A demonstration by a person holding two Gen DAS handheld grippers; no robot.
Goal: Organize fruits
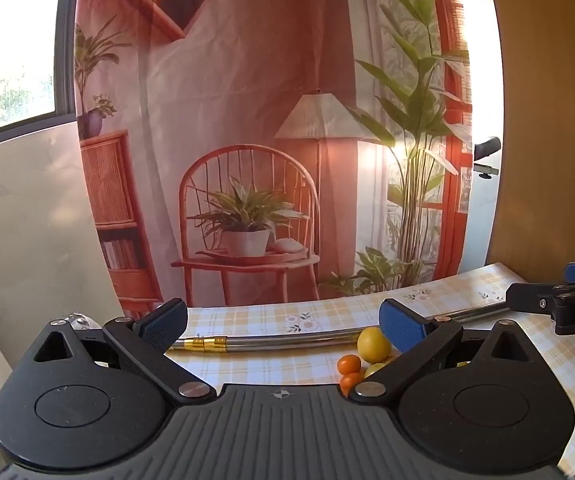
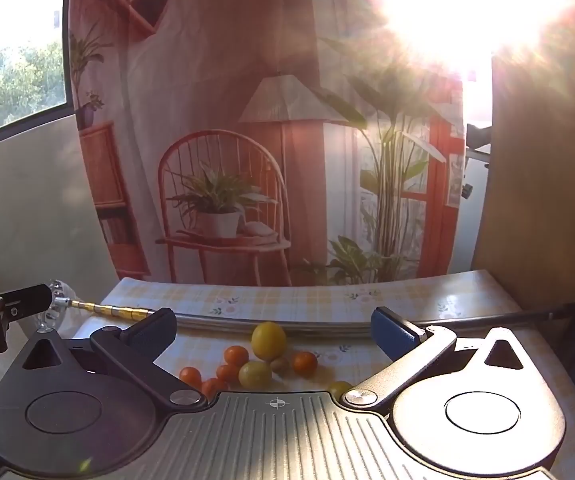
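Right wrist view: my right gripper (image 2: 273,326) has jaws spread apart, holding nothing. On the checked tablecloth (image 2: 387,296) I count five orange tomatoes (image 2: 304,363), one large yellow fruit (image 2: 268,340), three smaller yellowish ones (image 2: 254,374), clustered before a metal rod (image 2: 287,326). My left gripper (image 1: 283,324) is likewise spread, empty.

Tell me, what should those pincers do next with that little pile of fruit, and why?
Probably ease the right gripper down over the big yellow fruit. Both grippers are open and empty, the fruits sit loose on the checked tablecloth, and this one lies between the right fingers.
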